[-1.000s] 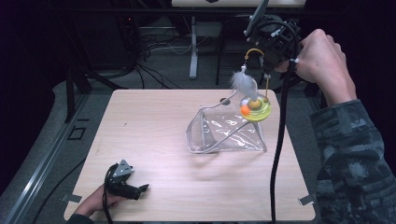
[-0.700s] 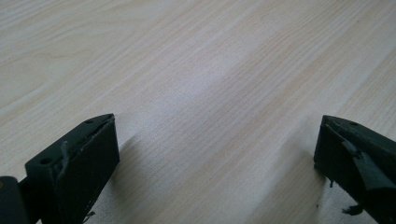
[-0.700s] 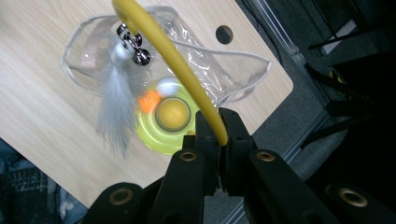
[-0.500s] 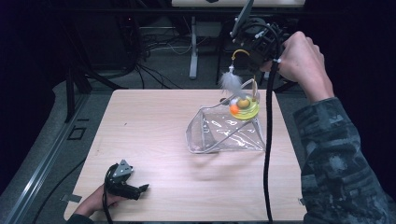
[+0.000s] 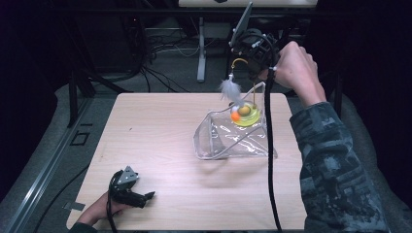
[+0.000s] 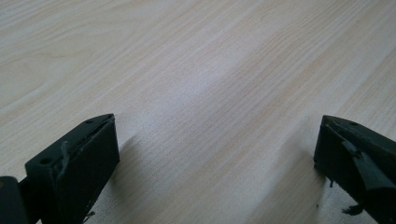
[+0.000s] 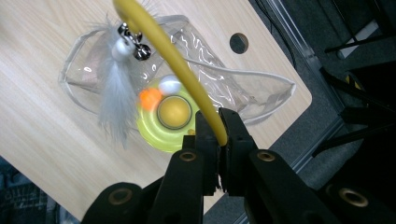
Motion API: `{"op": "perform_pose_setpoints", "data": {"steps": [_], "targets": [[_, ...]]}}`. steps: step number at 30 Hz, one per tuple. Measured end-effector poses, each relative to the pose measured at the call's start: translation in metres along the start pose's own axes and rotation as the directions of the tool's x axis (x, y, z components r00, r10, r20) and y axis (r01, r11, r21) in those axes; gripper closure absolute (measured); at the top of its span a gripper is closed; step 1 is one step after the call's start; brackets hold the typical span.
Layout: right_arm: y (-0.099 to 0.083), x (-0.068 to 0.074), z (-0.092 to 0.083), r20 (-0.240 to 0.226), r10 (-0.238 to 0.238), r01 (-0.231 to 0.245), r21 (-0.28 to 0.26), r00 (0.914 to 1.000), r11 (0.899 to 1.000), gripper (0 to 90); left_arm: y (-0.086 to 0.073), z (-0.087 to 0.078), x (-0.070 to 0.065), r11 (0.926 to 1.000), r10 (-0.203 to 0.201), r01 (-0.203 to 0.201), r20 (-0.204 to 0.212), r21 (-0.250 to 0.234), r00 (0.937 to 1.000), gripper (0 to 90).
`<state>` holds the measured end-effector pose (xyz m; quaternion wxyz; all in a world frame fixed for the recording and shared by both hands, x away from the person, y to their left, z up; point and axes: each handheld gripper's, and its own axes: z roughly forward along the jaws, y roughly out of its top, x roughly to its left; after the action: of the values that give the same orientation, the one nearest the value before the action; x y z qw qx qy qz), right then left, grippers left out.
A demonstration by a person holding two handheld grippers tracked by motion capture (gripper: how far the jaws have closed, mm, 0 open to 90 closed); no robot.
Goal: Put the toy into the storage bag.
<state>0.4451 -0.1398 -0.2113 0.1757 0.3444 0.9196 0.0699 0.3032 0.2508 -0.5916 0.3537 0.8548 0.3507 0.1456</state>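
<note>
Right gripper (image 7: 218,135) is clamped on the yellow wire stem (image 7: 173,56) of a cat toy (image 5: 245,112), held up over the far right part of the table (image 5: 160,141); left gripper (image 6: 217,154) sits idle w/ jaws wide apart, nothing between them, low over bare wood at the near left corner, also seen in the high view (image 5: 145,196). Biggest thing after the table is the clear plastic pouch (image 5: 228,138), lying right of centre w/ its white-edged mouth gaping. Toy hangs at or just above the pouch's far right end; can't tell from these views if the yellow-green disc base (image 7: 166,119) is already inside or only over the mouth. Base carries a mustard ball in its middle plus a small orange ball (image 7: 150,98) and a white one at its rim; a grey-white feather (image 7: 114,100) w/ little bells (image 7: 135,44) dangles from the curved top of the stem. Step looks like moving the toy in or out of the pouch. To do it well: keep the grip firm on the thin stem, since it could twist; keep the base level so it clears the pouch rim, and mind the feather snagging on the edge. Pouch is light and floppy, so it prob. drags along; bringing the left gripper over to pin the near edge would help.
</note>
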Motion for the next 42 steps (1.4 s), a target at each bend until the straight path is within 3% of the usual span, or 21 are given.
{"op": "perform_pose_setpoints", "data": {"steps": [25, 42], "targets": [[-0.01, -0.003, 0.054, -0.035, 0.039, -0.039, 0.012, 0.9986, 0.999, 87.3, 0.0, 0.0, 0.0, 1.0, 0.001, -0.001, 0.0, 0.0, 1.0, 0.0], [-0.024, 0.006, 0.094, -0.054, 0.033, -0.029, 0.074, 0.998, 0.997, 87.3, 0.0, 0.0, 0.0, 1.0, 0.003, -0.003, 0.0, 0.0, 1.0, 0.0]]}}
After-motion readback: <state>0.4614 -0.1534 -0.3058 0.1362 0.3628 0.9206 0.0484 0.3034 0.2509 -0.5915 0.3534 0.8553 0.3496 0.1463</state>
